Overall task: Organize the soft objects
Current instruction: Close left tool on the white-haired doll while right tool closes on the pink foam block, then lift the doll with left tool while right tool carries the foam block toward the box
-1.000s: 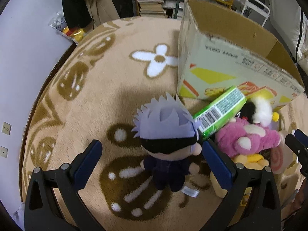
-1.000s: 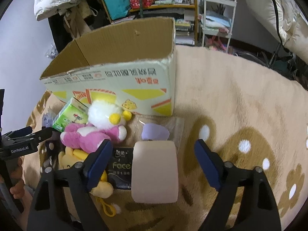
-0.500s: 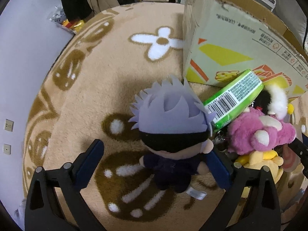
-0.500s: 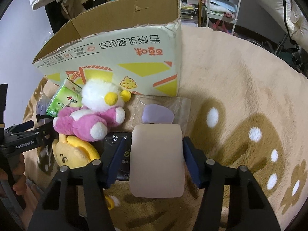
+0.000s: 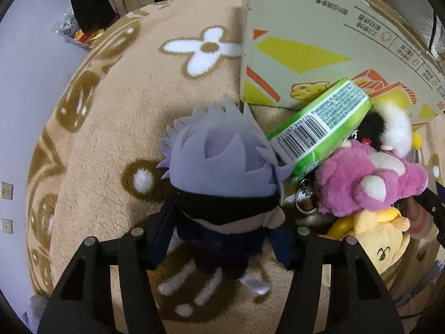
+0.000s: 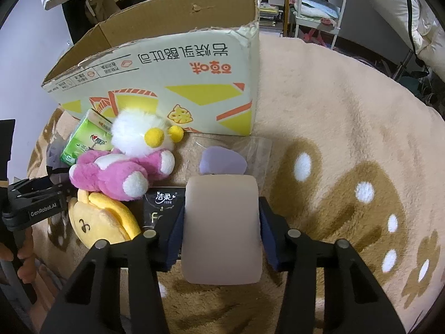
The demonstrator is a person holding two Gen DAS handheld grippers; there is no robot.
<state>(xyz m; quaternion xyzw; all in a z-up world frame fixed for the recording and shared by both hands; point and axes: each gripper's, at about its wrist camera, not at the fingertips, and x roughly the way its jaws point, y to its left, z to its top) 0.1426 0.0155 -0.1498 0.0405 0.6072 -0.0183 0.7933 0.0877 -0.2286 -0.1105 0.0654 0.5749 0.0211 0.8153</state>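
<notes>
My left gripper (image 5: 222,239) is shut on the dark body of a plush doll with lavender spiky hair (image 5: 219,167), which stands on the rug. My right gripper (image 6: 221,228) is shut on a beige soft pad (image 6: 222,231) lying on the rug. Between them lies a pile: a pink plush bear (image 6: 119,169) (image 5: 367,181), a white fluffy toy with yellow nose (image 6: 139,133), a yellow plush (image 6: 103,217) (image 5: 381,239), a green tissue pack (image 5: 319,128) (image 6: 86,139) and a black tissue pack (image 6: 162,203). A lavender item in a clear bag (image 6: 222,161) lies ahead of the pad.
An open cardboard box (image 6: 167,83) (image 5: 319,41) stands on the tan patterned rug (image 6: 347,139) just behind the pile. Shelves, a white cart (image 6: 319,0) and clothes crowd the room's far side. The left gripper shows in the right wrist view (image 6: 33,197).
Both grippers moved forward and closed: the left one around the doll's body, the right one onto the beige pad.
</notes>
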